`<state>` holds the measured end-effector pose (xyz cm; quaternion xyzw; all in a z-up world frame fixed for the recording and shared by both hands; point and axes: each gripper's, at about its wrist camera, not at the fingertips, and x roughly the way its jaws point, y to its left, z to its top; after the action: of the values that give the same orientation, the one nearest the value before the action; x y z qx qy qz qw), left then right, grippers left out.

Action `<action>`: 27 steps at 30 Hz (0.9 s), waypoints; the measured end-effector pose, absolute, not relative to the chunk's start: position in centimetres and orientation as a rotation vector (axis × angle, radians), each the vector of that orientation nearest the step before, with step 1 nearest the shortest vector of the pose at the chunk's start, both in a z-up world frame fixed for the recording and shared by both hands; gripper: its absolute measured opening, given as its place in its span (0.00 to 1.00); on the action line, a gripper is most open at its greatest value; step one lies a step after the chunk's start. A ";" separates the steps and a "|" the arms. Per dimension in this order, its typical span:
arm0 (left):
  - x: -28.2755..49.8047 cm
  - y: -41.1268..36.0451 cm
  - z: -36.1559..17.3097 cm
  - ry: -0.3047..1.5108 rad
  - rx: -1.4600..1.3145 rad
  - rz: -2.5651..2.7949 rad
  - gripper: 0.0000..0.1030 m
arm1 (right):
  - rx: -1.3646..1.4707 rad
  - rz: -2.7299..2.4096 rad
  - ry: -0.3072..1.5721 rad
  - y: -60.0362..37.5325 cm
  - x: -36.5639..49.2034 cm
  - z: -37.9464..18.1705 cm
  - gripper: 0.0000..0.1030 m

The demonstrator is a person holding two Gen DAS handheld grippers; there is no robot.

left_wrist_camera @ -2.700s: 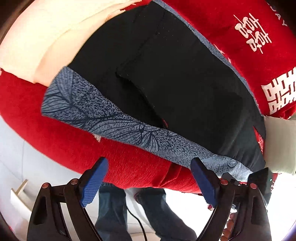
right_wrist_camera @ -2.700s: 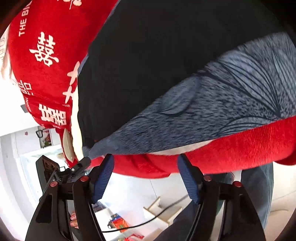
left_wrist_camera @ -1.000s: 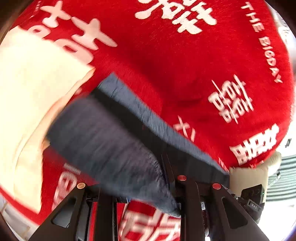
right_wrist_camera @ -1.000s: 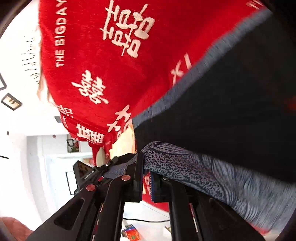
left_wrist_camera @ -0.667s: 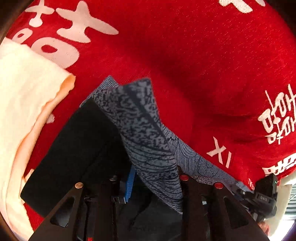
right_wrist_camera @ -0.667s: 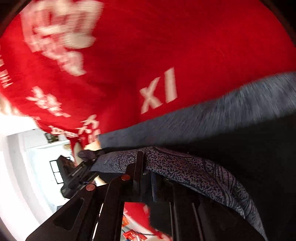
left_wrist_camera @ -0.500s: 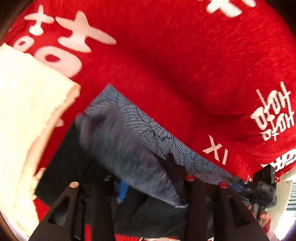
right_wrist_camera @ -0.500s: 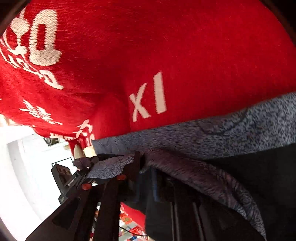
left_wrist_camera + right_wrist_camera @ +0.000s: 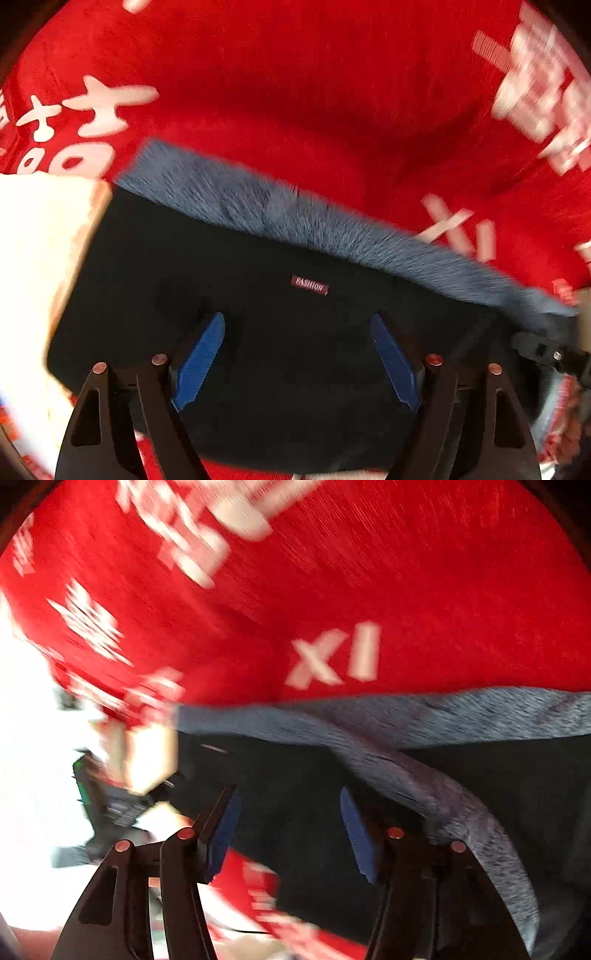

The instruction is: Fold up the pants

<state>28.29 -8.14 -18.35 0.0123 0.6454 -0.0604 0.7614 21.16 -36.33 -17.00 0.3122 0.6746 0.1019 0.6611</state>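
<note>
Release marks this moment: left gripper [image 9: 297, 356] and right gripper [image 9: 290, 830], clamped on the grey hem half a second ago, now gape wide over black pants [image 9: 280, 332], so this fold looks laid.

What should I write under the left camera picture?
Open left gripper above folded black pants on a red blanket.

A home bedroom, by the look: a red wedding-print bedspread [image 9: 295, 92] over a bed, white walls beyond.
</note>
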 end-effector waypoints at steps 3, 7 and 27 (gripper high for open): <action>28.0 -10.3 -18.4 1.364 0.145 -0.121 0.84 | 0.645 0.183 1.495 -37.1 21.1 -17.0 0.34; 26.0 -11.3 -16.2 1.375 0.156 -0.165 0.84 | 0.876 0.218 1.270 -41.2 18.8 -13.7 0.50; 6.5 -22.9 -10.5 1.374 0.248 -0.637 0.84 | 1.004 -0.463 1.257 -48.0 -19.6 -9.8 0.68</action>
<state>6.49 -22.94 -10.48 0.1122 0.6216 -0.2880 0.7197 -19.64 -48.05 -9.85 0.4454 0.5578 -0.2053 0.6696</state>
